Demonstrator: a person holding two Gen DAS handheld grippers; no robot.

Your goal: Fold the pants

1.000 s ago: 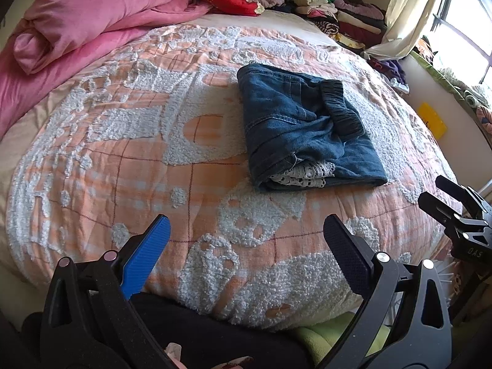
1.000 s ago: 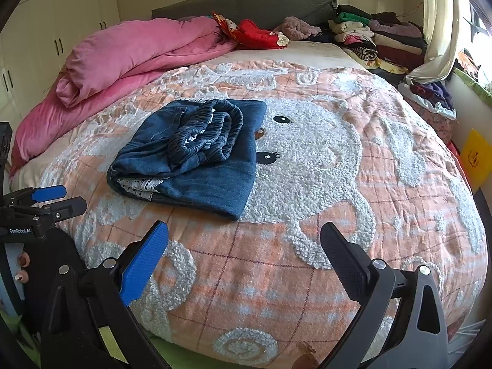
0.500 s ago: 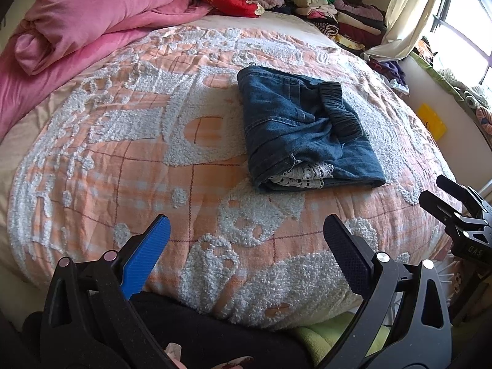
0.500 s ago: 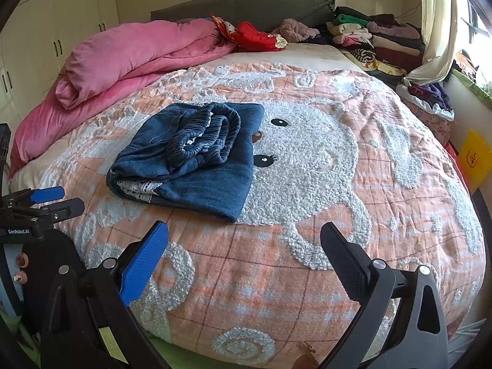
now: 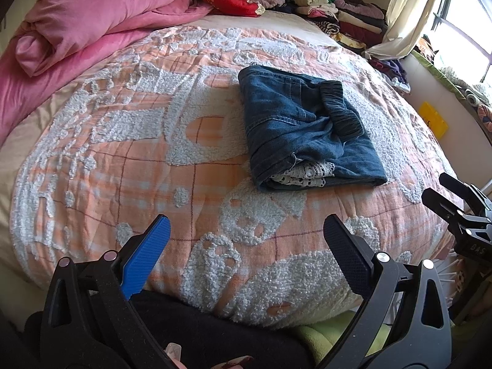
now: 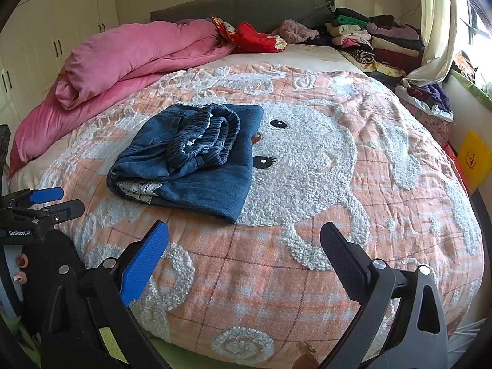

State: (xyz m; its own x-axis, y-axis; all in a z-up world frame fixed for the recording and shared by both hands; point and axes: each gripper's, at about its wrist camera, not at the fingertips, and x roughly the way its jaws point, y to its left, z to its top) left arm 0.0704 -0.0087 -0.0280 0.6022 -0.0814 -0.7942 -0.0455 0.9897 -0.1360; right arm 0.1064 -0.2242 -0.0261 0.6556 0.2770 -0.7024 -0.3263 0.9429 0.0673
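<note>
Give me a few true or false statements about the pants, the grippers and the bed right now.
1. The pants lie folded on the bed. True.
2. The right gripper is shut on the pants. False: it is open and apart from them.
3. The left gripper is open. True.
4. White lace shows at the pants' near edge. True.
5. The pink quilt covers the pants. False: it lies apart, toward the headboard.
</note>
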